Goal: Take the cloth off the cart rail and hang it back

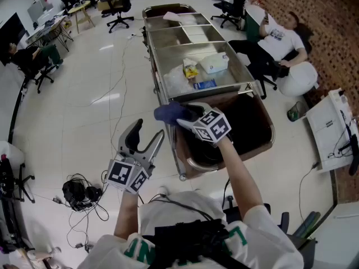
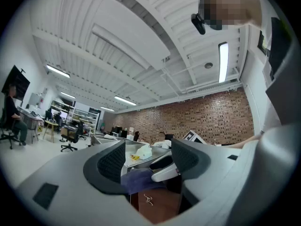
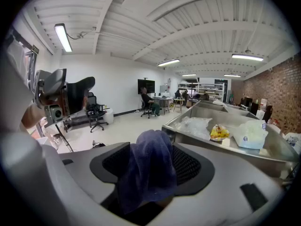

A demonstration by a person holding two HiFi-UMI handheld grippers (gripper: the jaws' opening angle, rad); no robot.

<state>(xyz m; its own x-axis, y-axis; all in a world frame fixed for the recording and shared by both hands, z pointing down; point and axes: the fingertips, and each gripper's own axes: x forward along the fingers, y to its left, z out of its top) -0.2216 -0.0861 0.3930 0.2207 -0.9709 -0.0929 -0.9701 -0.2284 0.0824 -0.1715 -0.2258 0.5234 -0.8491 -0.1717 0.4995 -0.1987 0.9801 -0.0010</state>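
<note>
Though nearest the body, found left gripper (image 1: 148,132) idle: fingers wide, nothing between them, held over the floor just beside the cart (image 1: 159,88).

Next out, found right gripper (image 1: 184,115) at the cart's near left corner, fingers wide about the blue cloth (image 3: 146,166). Recorded cloth as bunched and hanging down through the gap, with pads not visibly pressing on it. Cannot tell whether draped on the rail, which is hidden beneath the folds.

Judged soft, light and limp. No breakage risk and fair grip expected against the ribbed pads, but likely to sag, slide out of a thin pinch, or catch on the corner. Advise taking hold at the bunched top fold, several layers together, not at a loose edge.

Beyond the cloth, noted brown bin (image 1: 255,125) at the cart's near end; interior dark, contents not made out.

Further on, noted nearest steel tray section (image 1: 242,74) holding clear plastic bag (image 1: 176,80), yellow packet (image 1: 190,70), white pouch (image 1: 214,64) and blue box (image 1: 205,84), all close together. Noted middle section (image 1: 167,37) showing something white and flat. Noted farthest section (image 1: 193,20) holding a pale crumpled item (image 1: 171,17), too small to identify.
</note>
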